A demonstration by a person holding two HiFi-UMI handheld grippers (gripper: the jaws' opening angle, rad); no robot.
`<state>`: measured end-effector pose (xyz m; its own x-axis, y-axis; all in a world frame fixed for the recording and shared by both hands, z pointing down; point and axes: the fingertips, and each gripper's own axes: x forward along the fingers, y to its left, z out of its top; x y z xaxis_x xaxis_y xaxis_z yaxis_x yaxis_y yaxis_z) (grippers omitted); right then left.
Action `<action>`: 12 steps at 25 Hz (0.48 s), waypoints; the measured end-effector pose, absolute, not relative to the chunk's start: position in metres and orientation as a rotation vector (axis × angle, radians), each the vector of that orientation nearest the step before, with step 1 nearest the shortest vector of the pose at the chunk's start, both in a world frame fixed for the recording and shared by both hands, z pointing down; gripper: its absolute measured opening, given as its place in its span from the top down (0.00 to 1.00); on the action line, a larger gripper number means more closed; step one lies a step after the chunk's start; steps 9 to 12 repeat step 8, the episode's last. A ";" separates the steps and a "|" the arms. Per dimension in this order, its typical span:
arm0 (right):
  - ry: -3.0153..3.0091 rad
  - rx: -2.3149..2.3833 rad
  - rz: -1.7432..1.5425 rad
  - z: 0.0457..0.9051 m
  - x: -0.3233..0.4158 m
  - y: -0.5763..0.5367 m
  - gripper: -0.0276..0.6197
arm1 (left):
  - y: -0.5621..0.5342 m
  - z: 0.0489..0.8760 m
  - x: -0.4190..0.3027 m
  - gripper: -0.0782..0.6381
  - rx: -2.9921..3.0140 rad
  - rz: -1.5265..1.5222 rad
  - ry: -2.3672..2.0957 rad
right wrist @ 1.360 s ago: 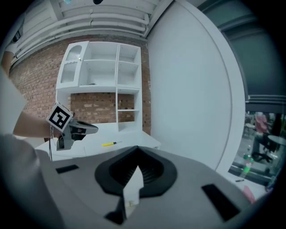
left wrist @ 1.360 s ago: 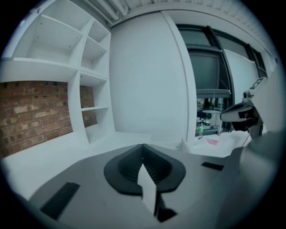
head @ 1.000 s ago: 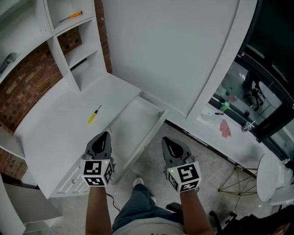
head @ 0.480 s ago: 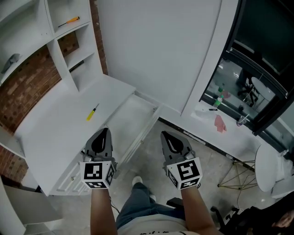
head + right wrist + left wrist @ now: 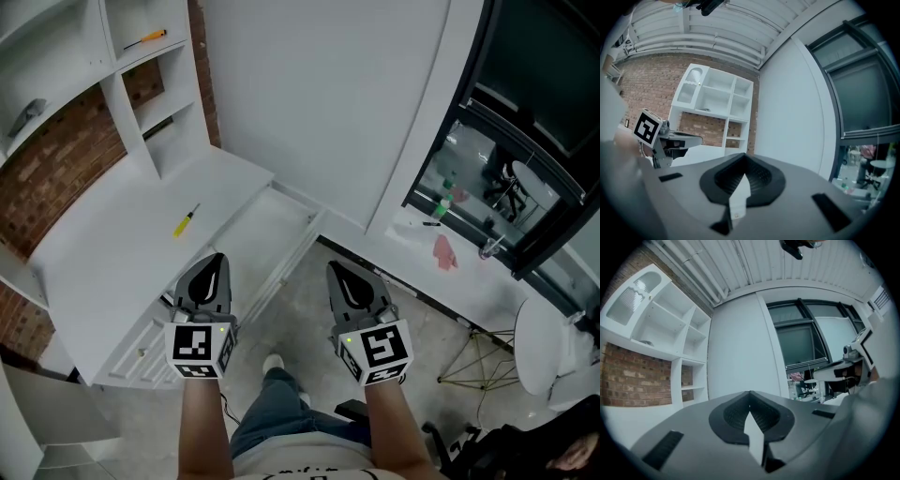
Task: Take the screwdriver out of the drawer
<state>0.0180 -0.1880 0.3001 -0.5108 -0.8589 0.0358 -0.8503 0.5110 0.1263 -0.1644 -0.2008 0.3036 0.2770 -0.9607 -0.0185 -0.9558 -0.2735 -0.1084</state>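
We hold left gripper (image 5: 216, 262) and right gripper (image 5: 337, 272) clenched on nothing, yellow screwdriver (image 5: 186, 221) lying on the white desk (image 5: 103, 267), open drawer (image 5: 270, 232) just beside it

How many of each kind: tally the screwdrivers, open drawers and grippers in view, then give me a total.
Screwdrivers: 2 (yellow screwdriver on the desktop, orange screwdriver on an upper shelf)
Open drawers: 1 (drawer)
Grippers: 2 (left gripper, right gripper, both shut)
Total: 5

Brick wall (image 5: 58, 176) behind white shelving (image 5: 127, 98)
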 end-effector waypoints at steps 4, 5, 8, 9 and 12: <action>-2.642 1.497 -0.146 0.301 0.024 -0.184 0.94 | -0.198 0.300 -0.159 0.87 -2.425 -0.059 1.831; -2.641 1.494 -0.146 0.301 0.026 -0.183 0.94 | -0.197 0.300 -0.156 0.87 -2.426 -0.058 1.832; -2.638 1.486 -0.152 0.300 0.035 -0.179 0.94 | -0.194 0.300 -0.149 0.87 -2.429 -0.055 1.832; -2.638 1.486 -0.152 0.300 0.035 -0.179 0.94 | -0.194 0.300 -0.149 0.87 -2.429 -0.055 1.832; -2.638 1.486 -0.152 0.300 0.035 -0.179 0.94 | -0.194 0.300 -0.149 0.87 -2.429 -0.055 1.832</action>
